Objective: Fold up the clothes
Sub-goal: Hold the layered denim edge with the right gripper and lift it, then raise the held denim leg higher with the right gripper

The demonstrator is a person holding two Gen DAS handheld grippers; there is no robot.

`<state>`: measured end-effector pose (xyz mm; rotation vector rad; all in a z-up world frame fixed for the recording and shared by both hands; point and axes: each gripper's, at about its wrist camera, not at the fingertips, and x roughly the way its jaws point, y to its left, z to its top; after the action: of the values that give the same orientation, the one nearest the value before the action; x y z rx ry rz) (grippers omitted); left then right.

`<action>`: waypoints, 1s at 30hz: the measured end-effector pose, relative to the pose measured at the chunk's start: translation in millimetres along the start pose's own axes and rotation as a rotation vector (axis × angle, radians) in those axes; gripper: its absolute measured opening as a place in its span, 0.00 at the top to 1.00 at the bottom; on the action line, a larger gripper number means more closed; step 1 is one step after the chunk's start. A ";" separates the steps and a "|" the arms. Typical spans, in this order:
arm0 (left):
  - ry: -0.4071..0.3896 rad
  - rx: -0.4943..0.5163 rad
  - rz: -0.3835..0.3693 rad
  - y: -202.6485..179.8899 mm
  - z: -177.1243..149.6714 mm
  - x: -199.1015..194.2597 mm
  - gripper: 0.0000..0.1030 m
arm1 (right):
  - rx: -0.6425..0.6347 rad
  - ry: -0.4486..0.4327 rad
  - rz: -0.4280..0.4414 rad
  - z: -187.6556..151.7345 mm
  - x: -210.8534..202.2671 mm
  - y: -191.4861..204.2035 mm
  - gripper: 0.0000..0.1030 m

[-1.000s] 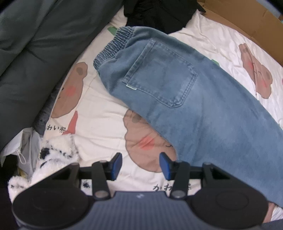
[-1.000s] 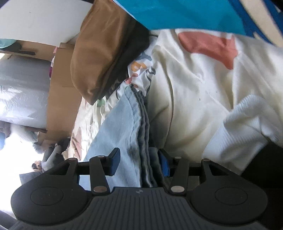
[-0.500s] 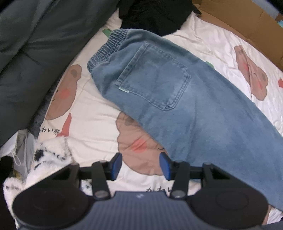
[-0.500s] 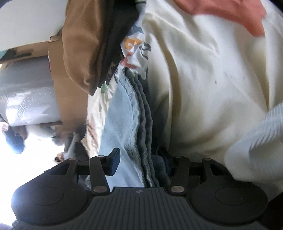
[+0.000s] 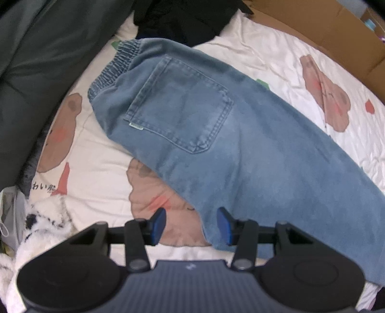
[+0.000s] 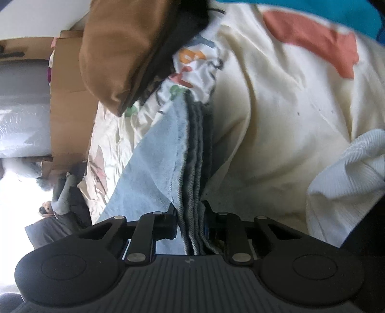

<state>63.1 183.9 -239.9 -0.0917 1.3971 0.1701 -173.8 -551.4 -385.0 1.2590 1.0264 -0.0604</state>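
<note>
**Jeans pinched at the hem, waistband far off**

The jeans (image 5: pixel 216 144) lie flat across the bear-print bedsheet (image 5: pixel 96 154), elastic waistband toward the sheet's far edge beside a black garment (image 5: pixel 180 19). The left gripper (image 5: pixel 191 225) hovers with its jaws apart over the jeans' near edge, holding nothing. The right gripper (image 6: pixel 190 216) is clamped on the stacked hem layers of the jeans (image 6: pixel 154 168).

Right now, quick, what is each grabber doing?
Left gripper: open, holding nothing, just above the edge of the jeans.
Right gripper: shut on the bunched hem of the jeans.
</note>
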 end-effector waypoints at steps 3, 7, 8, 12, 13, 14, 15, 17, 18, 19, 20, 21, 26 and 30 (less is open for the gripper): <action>-0.009 -0.006 -0.005 0.2 2.5 -0.3 0.52 | -0.026 -0.016 -0.016 -3.4 -13.2 15.1 0.85; -0.032 0.006 -0.021 -5.9 6.8 -4.5 0.52 | -0.047 -0.045 -0.027 -6.6 -28.8 42.4 0.87; -0.038 0.013 -0.028 -8.9 7.7 -6.3 0.52 | -0.053 -0.050 -0.027 -7.3 -32.1 49.0 0.87; -0.064 0.035 -0.055 -20.3 11.2 -13.1 0.52 | -0.087 -0.060 0.008 -10.1 -46.5 83.5 0.90; -0.070 0.039 -0.061 -22.6 12.0 -14.8 0.52 | -0.100 -0.060 0.016 -10.7 -50.0 92.6 0.90; -0.076 0.044 -0.068 -24.9 12.8 -16.6 0.52 | -0.119 -0.058 0.021 -11.7 -52.8 103.2 0.90; -0.082 0.049 -0.074 -26.9 13.5 -18.4 0.52 | -0.139 -0.055 0.026 -12.8 -55.4 114.3 0.90; -0.093 0.057 -0.086 -29.9 14.8 -21.9 0.52 | -0.155 -0.048 0.015 -14.1 -58.5 132.2 0.90; -0.099 0.056 -0.094 -30.4 15.0 -23.7 0.52 | -0.156 -0.044 0.007 -14.6 -59.8 140.7 0.90; -0.104 0.052 -0.102 -30.2 15.1 -25.6 0.52 | -0.158 -0.040 0.000 -15.0 -60.7 148.5 0.90; -0.108 0.049 -0.110 -29.3 15.2 -27.2 0.52 | -0.162 -0.037 -0.003 -15.6 -62.0 156.4 0.90; -0.111 0.045 -0.116 -28.5 14.9 -28.3 0.52 | -0.167 -0.032 -0.006 -16.2 -63.6 164.3 0.91; -0.119 0.034 -0.141 -24.5 11.1 -32.8 0.52 | -0.202 -0.016 -0.018 -18.3 -72.8 205.4 0.91; -0.127 0.039 -0.159 -21.6 6.1 -35.9 0.52 | -0.252 -0.011 -0.009 -22.5 -81.3 239.9 0.91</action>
<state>66.9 161.3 -204.3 -0.1561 1.2603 0.0157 -101.6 -484.6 -150.4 1.0236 0.9966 0.0538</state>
